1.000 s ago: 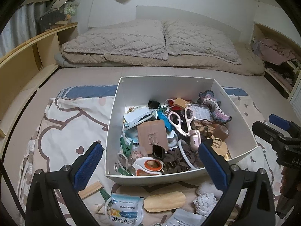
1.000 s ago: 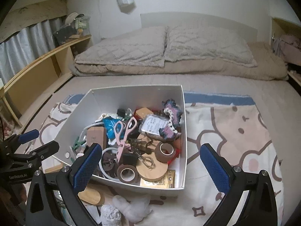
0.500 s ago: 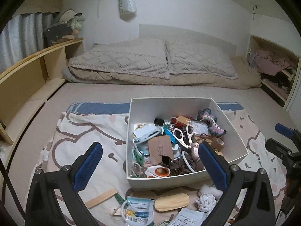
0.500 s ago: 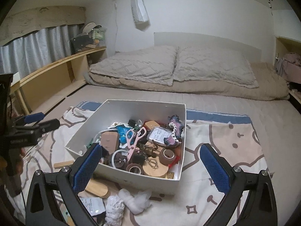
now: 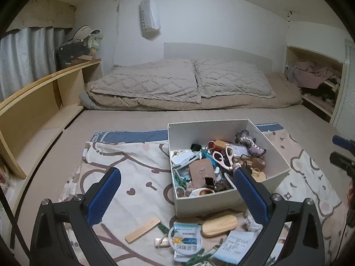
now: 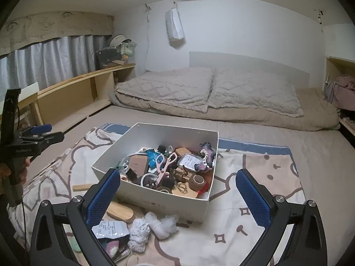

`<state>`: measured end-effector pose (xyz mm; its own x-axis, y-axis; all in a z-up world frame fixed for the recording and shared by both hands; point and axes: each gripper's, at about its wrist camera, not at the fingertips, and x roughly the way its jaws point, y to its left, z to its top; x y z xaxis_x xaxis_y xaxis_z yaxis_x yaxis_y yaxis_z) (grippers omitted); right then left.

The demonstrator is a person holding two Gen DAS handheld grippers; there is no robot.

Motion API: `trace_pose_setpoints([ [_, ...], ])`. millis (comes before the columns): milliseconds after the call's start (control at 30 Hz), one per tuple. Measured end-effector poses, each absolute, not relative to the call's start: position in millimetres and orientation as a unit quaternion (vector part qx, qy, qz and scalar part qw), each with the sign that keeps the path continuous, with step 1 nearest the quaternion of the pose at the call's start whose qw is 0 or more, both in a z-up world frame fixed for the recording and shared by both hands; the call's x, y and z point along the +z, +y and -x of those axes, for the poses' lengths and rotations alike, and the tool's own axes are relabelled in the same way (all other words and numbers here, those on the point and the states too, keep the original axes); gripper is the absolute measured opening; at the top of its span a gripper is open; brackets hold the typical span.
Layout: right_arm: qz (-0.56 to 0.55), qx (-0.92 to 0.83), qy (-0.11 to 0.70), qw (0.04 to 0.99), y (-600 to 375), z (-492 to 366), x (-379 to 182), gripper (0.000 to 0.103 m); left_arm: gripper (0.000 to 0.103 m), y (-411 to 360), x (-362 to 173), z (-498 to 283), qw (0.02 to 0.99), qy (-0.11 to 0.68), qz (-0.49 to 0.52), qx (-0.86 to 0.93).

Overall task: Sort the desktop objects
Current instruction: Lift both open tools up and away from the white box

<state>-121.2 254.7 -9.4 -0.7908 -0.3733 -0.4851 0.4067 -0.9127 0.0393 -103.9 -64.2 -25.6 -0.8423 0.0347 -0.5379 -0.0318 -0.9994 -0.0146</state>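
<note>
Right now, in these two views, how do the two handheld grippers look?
Both grippers are alike: the left gripper and right gripper have black angular frames with silver screws and two fingers faced with blue textured pads. In the right wrist view, the left one shows white lettering, too small to read, and a dark cable beneath its handle.

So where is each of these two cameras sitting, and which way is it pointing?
Left wrist view: it rides on the left gripper, looking forward and down at the open white cardboard box of clutter; its own blue-padded fingers frame the view, and the right gripper shows at the right edge.
Right wrist view: it rides on the right gripper, seeing the box from the right; the left gripper and a hand show at left.
Shared: the box, pink-handled scissors, patterned blanket, bed.
</note>
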Motion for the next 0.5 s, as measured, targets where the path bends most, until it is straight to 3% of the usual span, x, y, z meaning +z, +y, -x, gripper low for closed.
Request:
trace_pose_setpoints([
  [500,-0.271,-0.942,0.045,0.194,276,82,-43,0.103,0.102,-65,-30,61,0.047,0.015,0.235,0.971],
])
